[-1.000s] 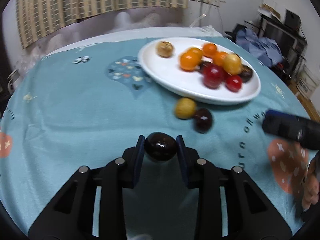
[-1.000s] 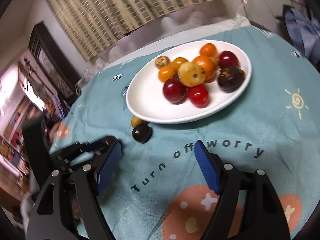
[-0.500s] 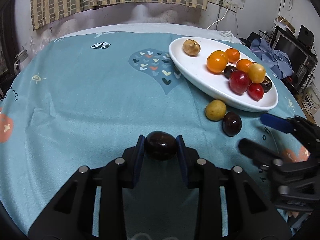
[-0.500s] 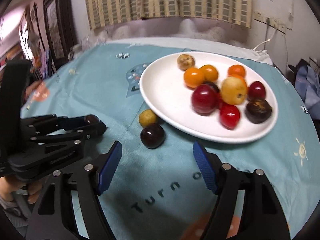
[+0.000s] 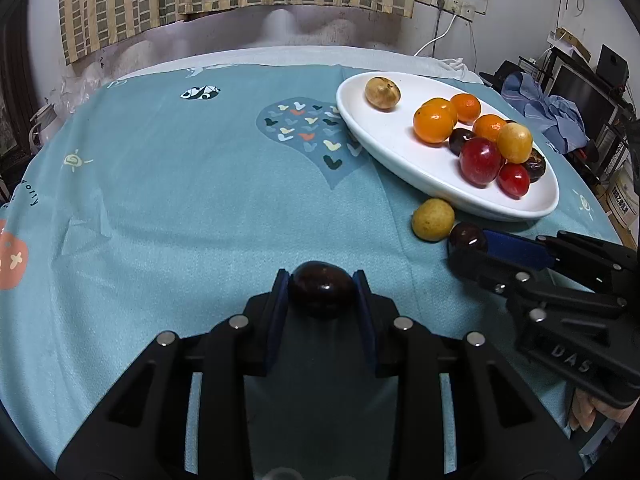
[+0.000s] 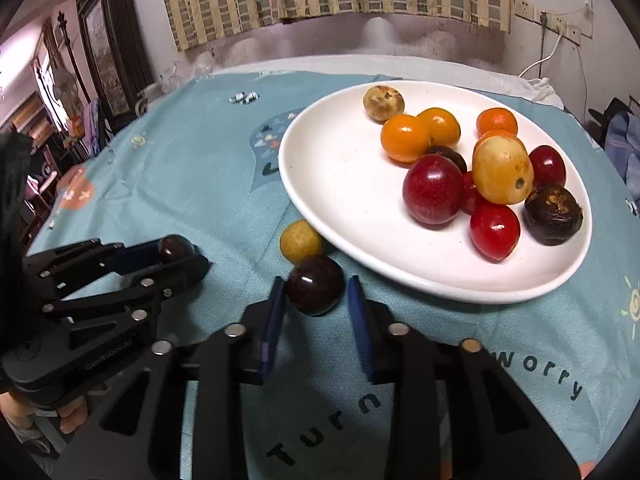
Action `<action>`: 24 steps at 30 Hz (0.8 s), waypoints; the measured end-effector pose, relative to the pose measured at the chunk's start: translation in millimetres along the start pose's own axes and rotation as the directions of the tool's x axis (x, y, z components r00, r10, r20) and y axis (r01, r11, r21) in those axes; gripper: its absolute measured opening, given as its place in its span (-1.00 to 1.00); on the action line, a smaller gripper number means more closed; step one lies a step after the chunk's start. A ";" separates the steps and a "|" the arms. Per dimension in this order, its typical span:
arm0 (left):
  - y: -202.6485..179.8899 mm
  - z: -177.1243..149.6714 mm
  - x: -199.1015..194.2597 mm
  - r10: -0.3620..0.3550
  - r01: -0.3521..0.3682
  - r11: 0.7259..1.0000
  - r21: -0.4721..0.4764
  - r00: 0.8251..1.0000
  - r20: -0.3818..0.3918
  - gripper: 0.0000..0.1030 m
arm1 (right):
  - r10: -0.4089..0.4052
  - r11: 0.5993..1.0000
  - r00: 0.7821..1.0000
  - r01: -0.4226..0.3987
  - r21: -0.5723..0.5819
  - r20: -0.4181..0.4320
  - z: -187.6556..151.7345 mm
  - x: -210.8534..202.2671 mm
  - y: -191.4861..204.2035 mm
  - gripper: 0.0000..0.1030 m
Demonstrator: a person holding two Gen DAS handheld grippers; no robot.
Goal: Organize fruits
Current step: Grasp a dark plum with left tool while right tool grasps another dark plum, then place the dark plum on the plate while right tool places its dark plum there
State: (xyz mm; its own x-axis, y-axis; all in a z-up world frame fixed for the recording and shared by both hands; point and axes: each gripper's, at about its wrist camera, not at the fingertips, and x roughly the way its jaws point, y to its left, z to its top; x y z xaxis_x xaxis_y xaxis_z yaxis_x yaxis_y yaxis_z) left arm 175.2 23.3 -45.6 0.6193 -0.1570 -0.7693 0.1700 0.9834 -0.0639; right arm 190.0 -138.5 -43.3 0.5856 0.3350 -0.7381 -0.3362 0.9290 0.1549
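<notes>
Right wrist: plum (image 6: 315, 290) beside plate rim (image 6: 420, 280).

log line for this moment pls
left gripper: shut on dark plum | right gripper: open around second plum | plate: fruit

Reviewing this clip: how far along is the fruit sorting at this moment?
Mostly done: most of the fruit already sits on the white plate. In hand: the left gripper is shut on a dark plum, and the right gripper brackets a second dark fruit on the cloth, fingers not visibly closed on it. Left: both dark fruits and the yellow fruit beside the plate.
</notes>
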 end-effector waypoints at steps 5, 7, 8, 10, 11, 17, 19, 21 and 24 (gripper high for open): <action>0.5 0.1 0.0 -0.005 0.005 1.000 -0.003 1.000 0.001 -0.37 | 0.039 0.999 0.999 -0.039 0.024 0.008 -4.7 -9.0 -2.8 -0.43; 0.9 0.3 0.1 -0.010 0.010 1.000 -0.008 1.000 0.001 -0.37 | 0.059 0.998 0.998 -0.059 0.024 0.011 -7.4 -15.7 -1.7 -0.43; 1.7 0.4 0.4 -0.014 0.014 1.000 -0.011 1.000 0.002 -0.37 | 0.063 0.998 0.998 -0.064 0.021 0.014 -9.0 -19.1 -0.4 -0.43; 2.8 0.3 0.3 -0.020 0.020 1.000 -0.016 1.000 0.002 -0.37 | 0.066 0.998 0.998 -0.067 0.012 0.018 -13.0 -25.6 1.9 -0.43; 2.6 0.2 0.4 -0.020 0.020 1.000 -0.016 1.000 0.003 -0.37 | 0.065 0.998 0.998 -0.065 0.006 0.009 -14.2 -24.9 2.8 -0.43; 3.0 -0.1 0.6 -0.023 0.023 1.000 -0.019 1.000 0.003 -0.37 | 0.061 0.997 0.998 -0.061 0.052 0.000 -5.6 -10.3 -5.6 -0.36; 2.2 -0.2 0.7 -0.015 0.015 1.000 -0.012 1.000 0.002 -0.36 | 0.059 0.997 0.998 -0.058 0.056 -0.020 -0.3 -1.7 -5.5 -0.36; 2.0 -0.2 0.8 -0.012 0.012 1.000 -0.010 1.000 0.002 -0.36 | 0.053 0.996 0.998 -0.051 0.068 -0.024 1.8 4.5 -6.2 -0.36; 1.3 0.0 1.2 -0.009 0.009 1.000 -0.006 1.000 0.001 -0.36 | 0.067 0.995 0.998 -0.065 0.081 -0.021 5.1 6.7 -7.5 -0.37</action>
State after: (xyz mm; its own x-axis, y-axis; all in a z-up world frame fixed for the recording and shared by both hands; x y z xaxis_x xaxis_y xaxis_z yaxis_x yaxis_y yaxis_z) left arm 176.1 24.3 -46.6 0.6187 -0.1664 -0.7678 0.1712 0.9824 -0.0749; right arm 200.2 -142.4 -46.0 0.5462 0.3930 -0.7397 -0.3125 0.9149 0.2554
